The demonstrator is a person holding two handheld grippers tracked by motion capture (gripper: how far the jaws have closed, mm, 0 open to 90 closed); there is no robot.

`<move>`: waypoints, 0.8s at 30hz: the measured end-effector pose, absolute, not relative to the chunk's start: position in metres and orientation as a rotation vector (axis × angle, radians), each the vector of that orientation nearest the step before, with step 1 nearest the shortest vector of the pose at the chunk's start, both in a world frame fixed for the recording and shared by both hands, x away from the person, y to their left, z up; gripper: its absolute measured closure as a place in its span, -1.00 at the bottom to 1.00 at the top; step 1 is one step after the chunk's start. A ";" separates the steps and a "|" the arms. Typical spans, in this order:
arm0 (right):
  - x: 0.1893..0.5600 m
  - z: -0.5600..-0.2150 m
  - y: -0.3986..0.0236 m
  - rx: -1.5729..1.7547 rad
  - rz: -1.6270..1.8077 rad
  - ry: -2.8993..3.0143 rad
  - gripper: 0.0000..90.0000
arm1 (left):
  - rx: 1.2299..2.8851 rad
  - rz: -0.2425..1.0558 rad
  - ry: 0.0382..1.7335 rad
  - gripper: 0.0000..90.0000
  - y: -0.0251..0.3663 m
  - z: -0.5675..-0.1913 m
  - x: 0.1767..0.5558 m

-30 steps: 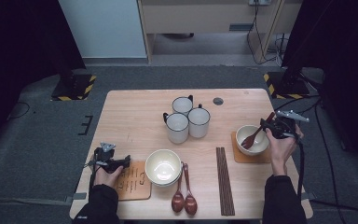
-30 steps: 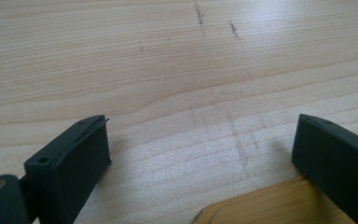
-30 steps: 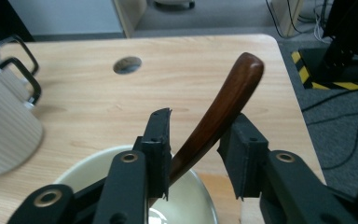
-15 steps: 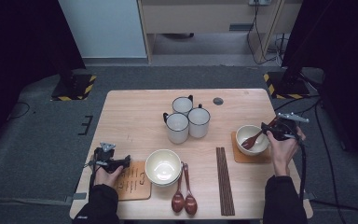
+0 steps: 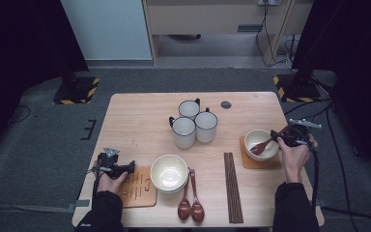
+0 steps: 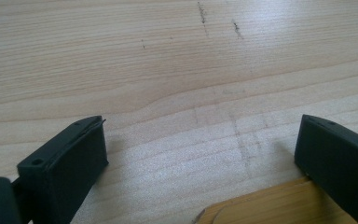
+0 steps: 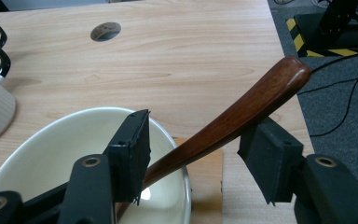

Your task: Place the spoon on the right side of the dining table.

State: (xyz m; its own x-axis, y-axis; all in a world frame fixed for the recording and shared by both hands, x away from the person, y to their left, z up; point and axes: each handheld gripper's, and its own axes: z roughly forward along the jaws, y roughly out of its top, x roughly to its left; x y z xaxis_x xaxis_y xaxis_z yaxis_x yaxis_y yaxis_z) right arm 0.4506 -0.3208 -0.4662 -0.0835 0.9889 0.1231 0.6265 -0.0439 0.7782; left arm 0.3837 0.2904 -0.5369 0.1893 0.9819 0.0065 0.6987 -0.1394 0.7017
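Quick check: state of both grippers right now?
Left gripper: open, nothing between its jaws, over the table.
Right gripper: open, jaws just opening, spoon handle between them, unpressed.

No word, brand or number can be made out. The wooden board [image 5: 137, 186] near the tabletop's front left corner bears dark printed marks across its top (lettering or a drawing, too small to tell). Yellow-and-black hazard stripes mark the two stand bases [image 5: 75, 91] on the floor beyond the table's far corners; they carry no text.
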 end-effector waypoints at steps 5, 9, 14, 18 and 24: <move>0.449 -0.468 -0.322 1.724 0.954 1.765 -0.09 | 1.905 0.650 1.569 -0.97 0.290 -0.537 0.384; 0.447 -0.469 -0.323 1.732 0.960 1.768 -0.10 | 1.905 0.650 1.569 -0.97 0.290 -0.537 0.384; 0.444 -0.470 -0.326 1.753 0.965 1.776 -0.13 | 1.905 0.650 1.569 -0.97 0.290 -0.537 0.384; 0.442 -0.470 -0.325 1.757 0.967 1.777 -0.14 | 1.906 0.650 1.569 -0.98 0.290 -0.537 0.384; 0.438 -0.470 -0.325 1.754 0.972 1.783 -0.15 | 1.905 0.650 1.569 -0.98 0.290 -0.537 0.384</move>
State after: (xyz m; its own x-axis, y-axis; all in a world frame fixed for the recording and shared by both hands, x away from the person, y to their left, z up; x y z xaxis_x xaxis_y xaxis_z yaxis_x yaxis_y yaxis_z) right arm 0.4380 -0.3246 -0.4703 -0.0865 0.9841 0.1552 0.6634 -0.0593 0.7459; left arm 0.3837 0.2903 -0.5369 0.1893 0.9819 0.0064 0.6986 -0.1393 0.7018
